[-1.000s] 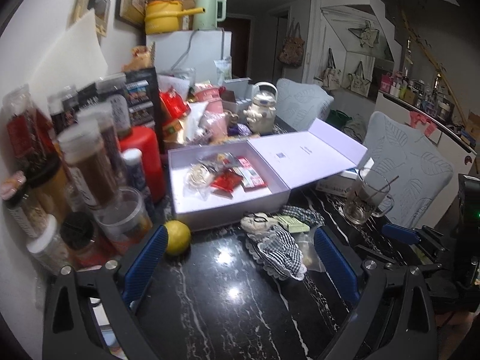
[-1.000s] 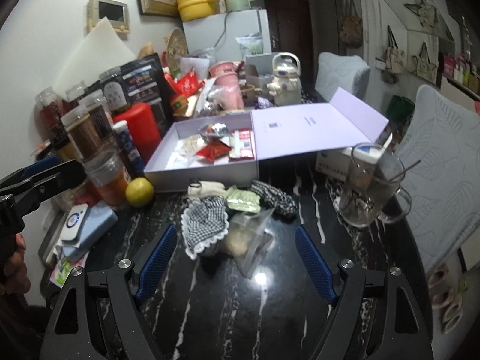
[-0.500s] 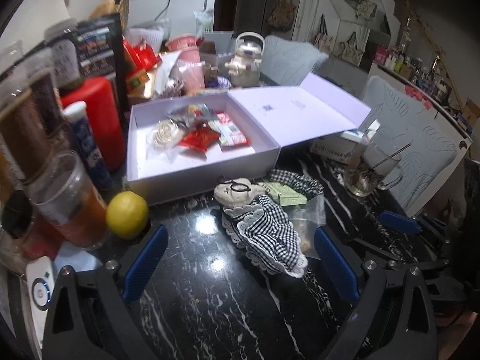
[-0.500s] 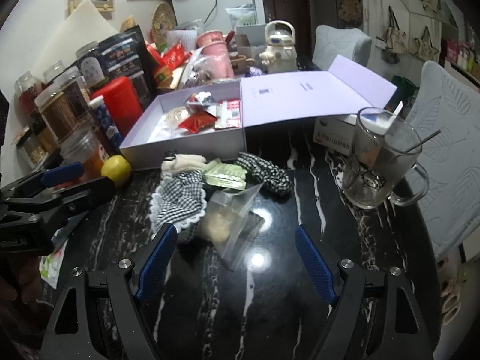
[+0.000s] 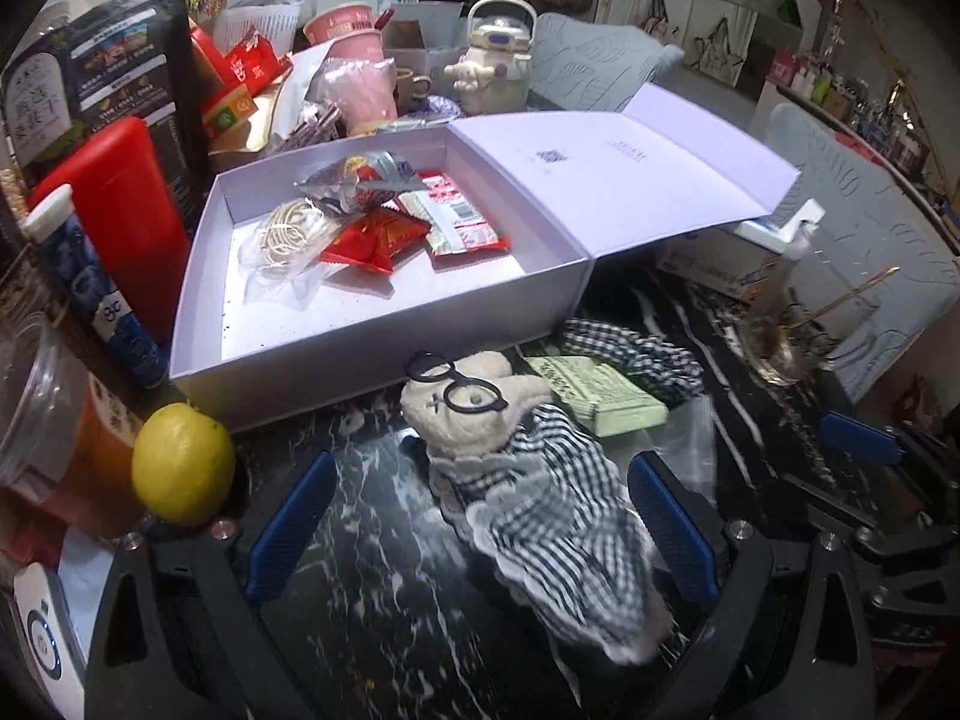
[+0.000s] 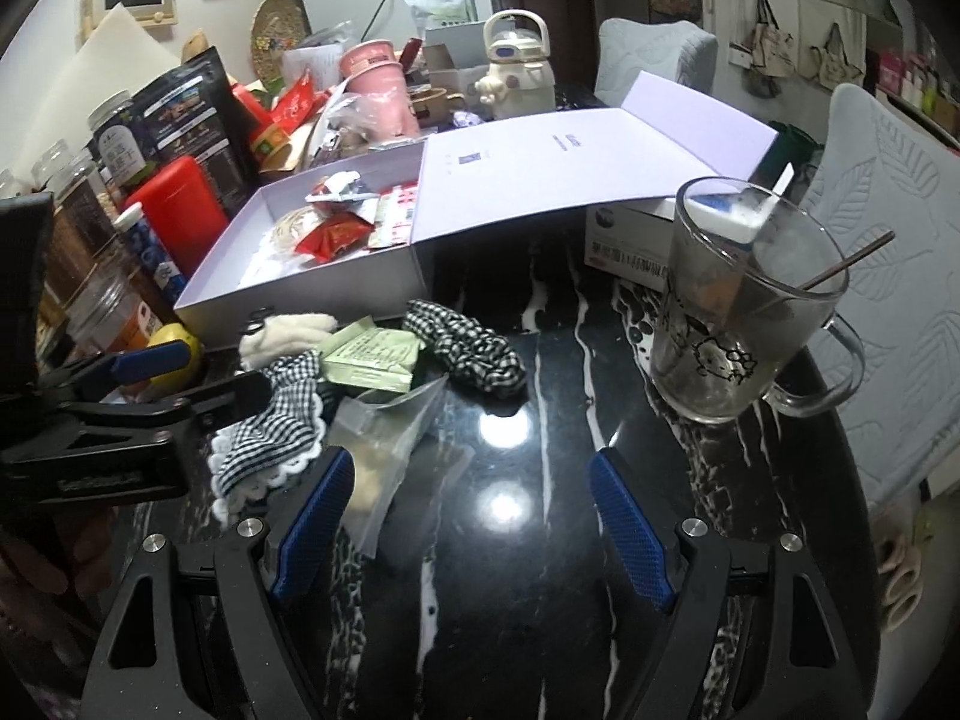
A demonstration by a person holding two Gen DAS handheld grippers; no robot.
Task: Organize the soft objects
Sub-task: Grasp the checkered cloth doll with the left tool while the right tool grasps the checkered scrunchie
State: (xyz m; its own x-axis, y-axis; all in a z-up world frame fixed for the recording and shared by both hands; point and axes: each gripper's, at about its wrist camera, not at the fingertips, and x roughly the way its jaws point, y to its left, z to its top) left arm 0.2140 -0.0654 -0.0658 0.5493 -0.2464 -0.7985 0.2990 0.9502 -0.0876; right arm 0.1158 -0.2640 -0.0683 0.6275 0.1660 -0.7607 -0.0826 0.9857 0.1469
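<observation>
My left gripper (image 5: 480, 522) is spread wide, its blue pads on either side of the plush doll (image 5: 516, 456) in the gingham dress, gripping nothing. The doll lies on the black marble table (image 5: 372, 594) just near of the open lavender box (image 5: 384, 276) (snack packets inside). My right gripper (image 6: 471, 528) is released too, over bare tabletop, with the checked scrunchie (image 6: 465, 348) farther off and the glass mug (image 6: 738, 312) to the right.
</observation>
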